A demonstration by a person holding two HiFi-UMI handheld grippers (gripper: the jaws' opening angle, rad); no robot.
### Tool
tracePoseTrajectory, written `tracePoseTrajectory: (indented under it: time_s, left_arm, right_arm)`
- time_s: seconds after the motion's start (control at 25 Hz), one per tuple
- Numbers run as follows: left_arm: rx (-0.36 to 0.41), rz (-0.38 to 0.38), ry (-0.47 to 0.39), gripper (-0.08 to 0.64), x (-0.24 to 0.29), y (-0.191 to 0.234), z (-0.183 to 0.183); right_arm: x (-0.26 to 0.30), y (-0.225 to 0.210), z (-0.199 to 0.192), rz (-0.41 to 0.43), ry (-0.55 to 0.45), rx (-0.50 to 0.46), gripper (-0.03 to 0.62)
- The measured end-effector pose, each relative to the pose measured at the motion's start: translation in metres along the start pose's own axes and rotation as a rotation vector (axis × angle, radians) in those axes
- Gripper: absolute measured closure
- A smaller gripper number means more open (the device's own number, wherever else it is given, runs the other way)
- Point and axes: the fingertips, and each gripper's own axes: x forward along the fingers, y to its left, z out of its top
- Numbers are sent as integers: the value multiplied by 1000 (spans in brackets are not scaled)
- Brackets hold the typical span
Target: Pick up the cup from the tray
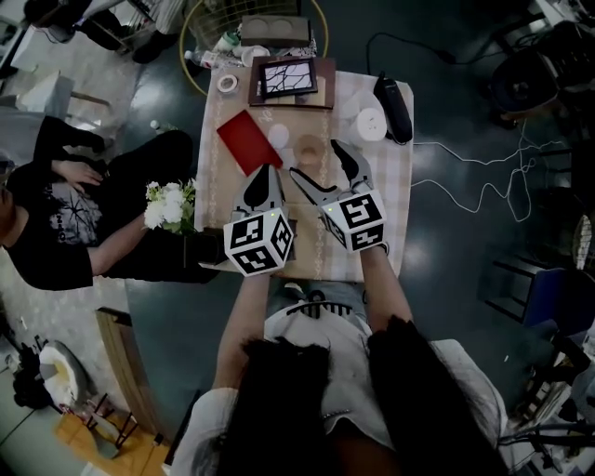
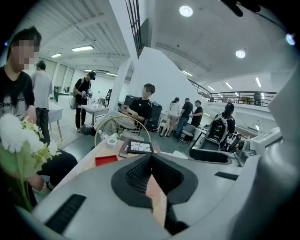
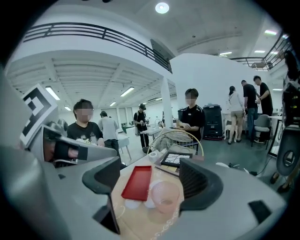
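Observation:
A translucent pink cup (image 3: 164, 197) stands on the table just right of a flat red tray (image 3: 137, 182), not on it. My right gripper (image 3: 150, 178) is open, and the cup sits low between its two jaws, touching neither. In the head view the cup (image 1: 308, 147) is just ahead of the right gripper (image 1: 316, 160), with the red tray (image 1: 244, 139) to its left. My left gripper (image 1: 268, 171) hovers near the tray's near corner. Its pads meet at the tips with nothing held, as the left gripper (image 2: 151, 172) view shows.
Two small white cups (image 3: 132, 204) lie by the tray's near end. Further back are a framed picture (image 1: 286, 79), a tape roll (image 1: 227, 83), a wire basket (image 1: 251, 23) and a black device (image 1: 393, 107). White flowers (image 1: 171, 204) and a seated person (image 1: 56, 214) are at the left.

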Motion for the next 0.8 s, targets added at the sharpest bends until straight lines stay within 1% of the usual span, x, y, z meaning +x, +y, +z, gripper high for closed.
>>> tracePoseTrajectory:
  time_s: [0.08,0.2,0.24,0.36,0.48,0.56,0.64,0.72,0.8]
  left_arm:
    - [11,-9,-11,551,-5,-5,2]
    - [29,-19,-22,551,-14,-11,3]
    - [34,-23,-25,551,-16,-13,3]
    - [44,-33,-34,551,-23,-17,3]
    - [57,-44,-42,551,-28,-20,3]
    - [71,-52,-48,551,-32,-24,4]
    - [83,-62,-52,551,-35,-27,4]
    - [86,-69,-54,551,-38,-29,3]
    - [86,-75,-57,551,-41,-31,2]
  right_arm:
    - [-7,3,5,-4,-13,17,190]
    - [-17,7,11,-19,-24,18,200]
    - [-20,9,13,-29,-26,14,227]
    - [-27,13,17,-63,-36,8,355]
    - [-32,19,19,-75,-33,-3,410]
    - [-36,24,22,-86,-33,-5,482]
    - [-40,26,24,-105,-38,0,538]
    - [-43,27,25,-121,-47,8,575]
    - [-45,32,25,-123,-53,14,581]
